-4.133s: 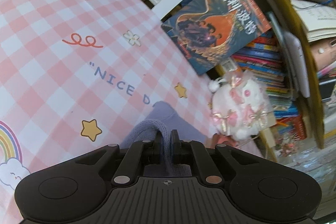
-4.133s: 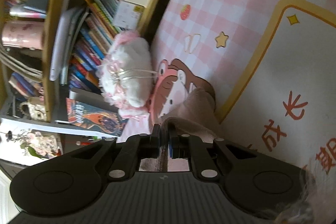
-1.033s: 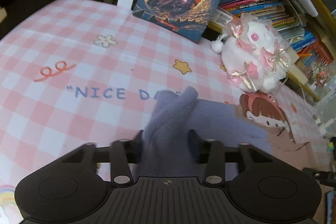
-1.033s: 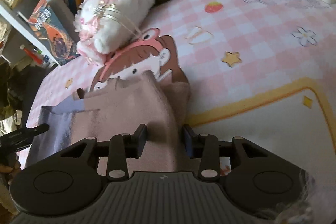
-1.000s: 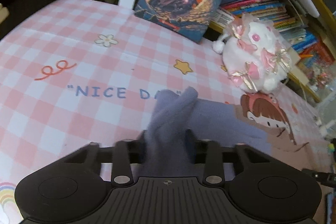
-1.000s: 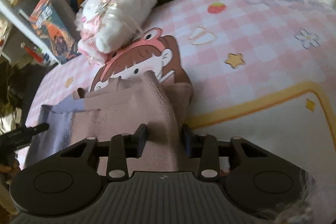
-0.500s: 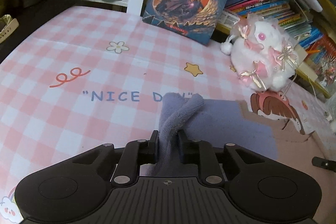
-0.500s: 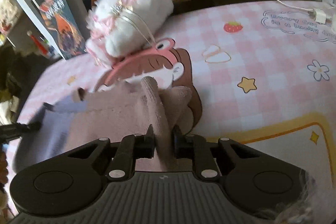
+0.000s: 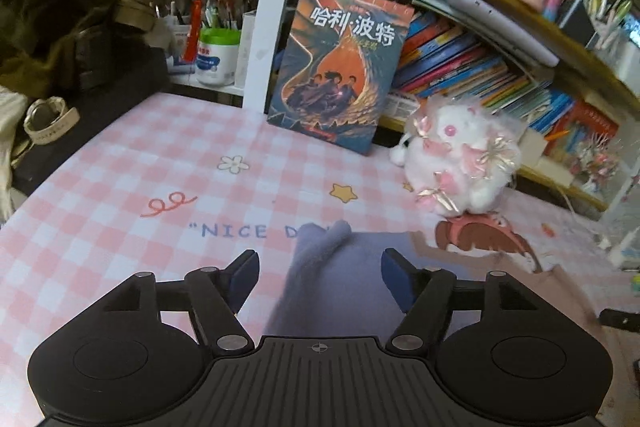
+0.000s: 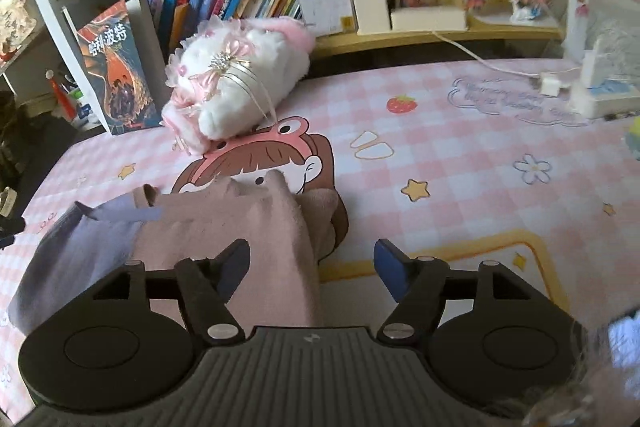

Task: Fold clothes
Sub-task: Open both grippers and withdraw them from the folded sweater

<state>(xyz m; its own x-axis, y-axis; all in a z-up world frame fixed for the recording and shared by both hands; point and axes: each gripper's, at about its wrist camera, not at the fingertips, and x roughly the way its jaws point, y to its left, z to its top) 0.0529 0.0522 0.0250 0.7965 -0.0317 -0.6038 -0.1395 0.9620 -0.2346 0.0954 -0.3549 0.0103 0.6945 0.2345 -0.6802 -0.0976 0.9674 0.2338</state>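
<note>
Garment (image 10: 224, 243) looks two-toned from right wrist, only lavender from left.

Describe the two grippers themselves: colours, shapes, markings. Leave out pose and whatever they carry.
The left gripper and right gripper look alike: matte black ribbed body, a round disc recess on each side, angled black link arms with silver pivot screws, and dark blue pads on the fingertips. A small crosshair mark sits on the left body's centre. No cables, sleeves or hands show.
</note>
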